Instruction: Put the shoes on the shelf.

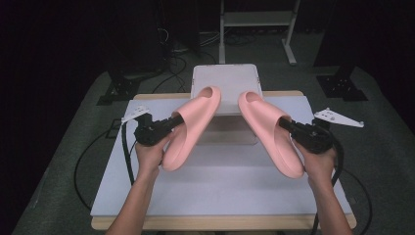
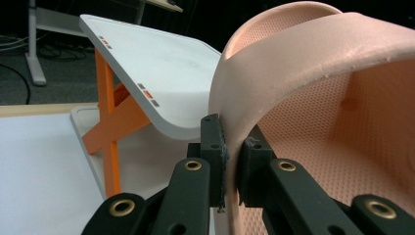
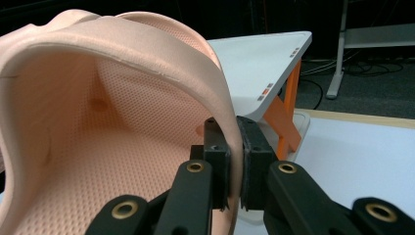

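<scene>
We hold both pink slippers off the desk [image 1: 220, 196]: left gripper [image 1: 175, 121] fingers pinch the left slipper [image 1: 193, 125] strap, right gripper [image 1: 288, 125] fingers pinch the right slipper [image 1: 271, 129] strap. Pickup done. Toes point toward the slanted white stand [image 1: 226, 83]; placing there seems left.

Both tools [image 1: 177, 120] [image 1: 286, 123] clamped, raised.
</scene>
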`<state>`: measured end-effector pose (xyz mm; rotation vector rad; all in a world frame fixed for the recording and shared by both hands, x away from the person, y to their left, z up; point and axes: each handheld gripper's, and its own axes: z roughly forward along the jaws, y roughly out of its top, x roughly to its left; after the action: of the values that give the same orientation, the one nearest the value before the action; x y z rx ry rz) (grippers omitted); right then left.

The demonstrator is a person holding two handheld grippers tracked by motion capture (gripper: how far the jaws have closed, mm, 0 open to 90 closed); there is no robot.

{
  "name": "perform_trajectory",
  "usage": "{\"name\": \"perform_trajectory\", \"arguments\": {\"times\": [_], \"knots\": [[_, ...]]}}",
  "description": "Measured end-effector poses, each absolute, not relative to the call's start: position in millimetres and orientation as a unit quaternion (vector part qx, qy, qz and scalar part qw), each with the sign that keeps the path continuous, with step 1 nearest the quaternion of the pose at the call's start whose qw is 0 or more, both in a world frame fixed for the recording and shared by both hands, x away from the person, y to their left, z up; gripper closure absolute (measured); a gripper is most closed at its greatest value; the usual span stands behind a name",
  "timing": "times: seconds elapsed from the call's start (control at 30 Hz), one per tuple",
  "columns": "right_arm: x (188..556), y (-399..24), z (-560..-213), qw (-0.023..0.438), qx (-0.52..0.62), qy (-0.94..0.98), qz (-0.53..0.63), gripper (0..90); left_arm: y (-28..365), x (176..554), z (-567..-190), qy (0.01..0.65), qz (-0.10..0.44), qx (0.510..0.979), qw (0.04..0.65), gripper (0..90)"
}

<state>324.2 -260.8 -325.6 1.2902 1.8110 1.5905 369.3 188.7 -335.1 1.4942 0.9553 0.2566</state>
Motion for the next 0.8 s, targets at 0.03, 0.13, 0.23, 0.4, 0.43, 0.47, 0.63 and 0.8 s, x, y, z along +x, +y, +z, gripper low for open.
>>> {"name": "perform_trajectory", "arguments": {"times": [0.03,0.13,0.23,0.4,0.43,0.47,0.63,0.8], "knots": [[328,-259,-324,0.200,0.463,0.646,0.573,84.1,187,371,-334,0.417,0.112,0.651,0.625,83.6],[331,-258,-323,0.201,0.464,0.645,0.573,84.0,185,376,-331,0.416,0.111,0.651,0.625,83.6],[336,-256,-322,0.193,0.466,0.640,0.580,84.1,182,380,-328,0.418,0.110,0.647,0.628,83.6],[344,-253,-320,0.193,0.470,0.635,0.582,84.1,180,387,-325,0.420,0.112,0.648,0.625,83.6],[345,-252,-320,0.190,0.472,0.633,0.583,84.1,180,389,-324,0.421,0.111,0.646,0.627,83.6],[347,-252,-319,0.190,0.473,0.631,0.585,84.1,180,390,-325,0.422,0.110,0.645,0.627,83.6],[355,-249,-317,0.188,0.477,0.628,0.585,84.0,180,396,-324,0.429,0.110,0.643,0.625,83.6],[361,-247,-315,0.188,0.479,0.627,0.584,84.0,180,401,-322,0.432,0.111,0.643,0.623,83.6]]}}
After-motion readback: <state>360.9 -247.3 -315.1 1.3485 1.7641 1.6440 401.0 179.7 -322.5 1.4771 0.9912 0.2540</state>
